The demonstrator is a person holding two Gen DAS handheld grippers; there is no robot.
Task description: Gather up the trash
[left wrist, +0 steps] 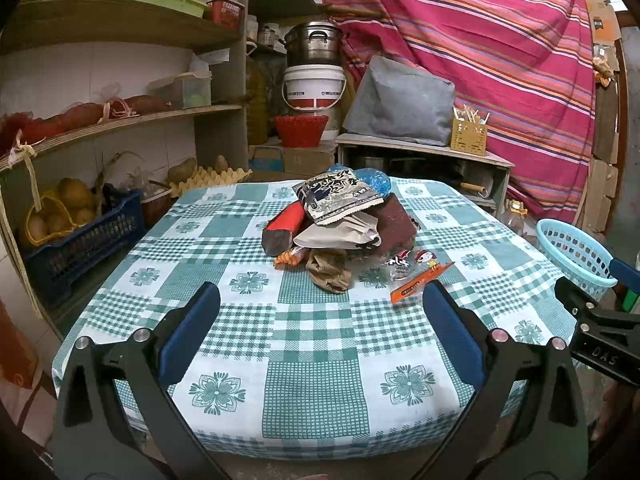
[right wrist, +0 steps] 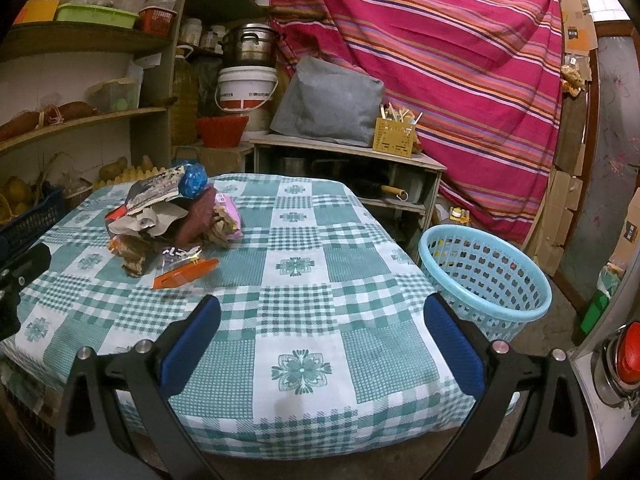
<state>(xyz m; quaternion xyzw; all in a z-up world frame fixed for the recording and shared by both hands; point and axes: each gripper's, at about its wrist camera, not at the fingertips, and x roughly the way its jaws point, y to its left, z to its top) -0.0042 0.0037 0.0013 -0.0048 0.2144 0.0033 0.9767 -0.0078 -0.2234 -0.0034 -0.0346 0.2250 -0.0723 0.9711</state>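
A pile of trash (left wrist: 340,220) lies on the far middle of the green-checked table (left wrist: 312,380): wrappers, crumpled paper, a red pack and a blue bag. An orange wrapper (left wrist: 420,284) lies at its near right. The pile shows at the left in the right wrist view (right wrist: 172,216), with the orange wrapper (right wrist: 186,274). A light blue basket (right wrist: 484,276) stands on the floor right of the table, also in the left wrist view (left wrist: 572,256). My left gripper (left wrist: 320,300) is open and empty above the table's near part. My right gripper (right wrist: 322,312) is open and empty.
Wooden shelves (left wrist: 120,120) with crates and produce stand at the left. A low shelf unit (left wrist: 424,160) with a grey bag stands behind the table. A striped red cloth (left wrist: 480,60) hangs at the back right. A red-topped pot (right wrist: 624,360) sits at the right edge.
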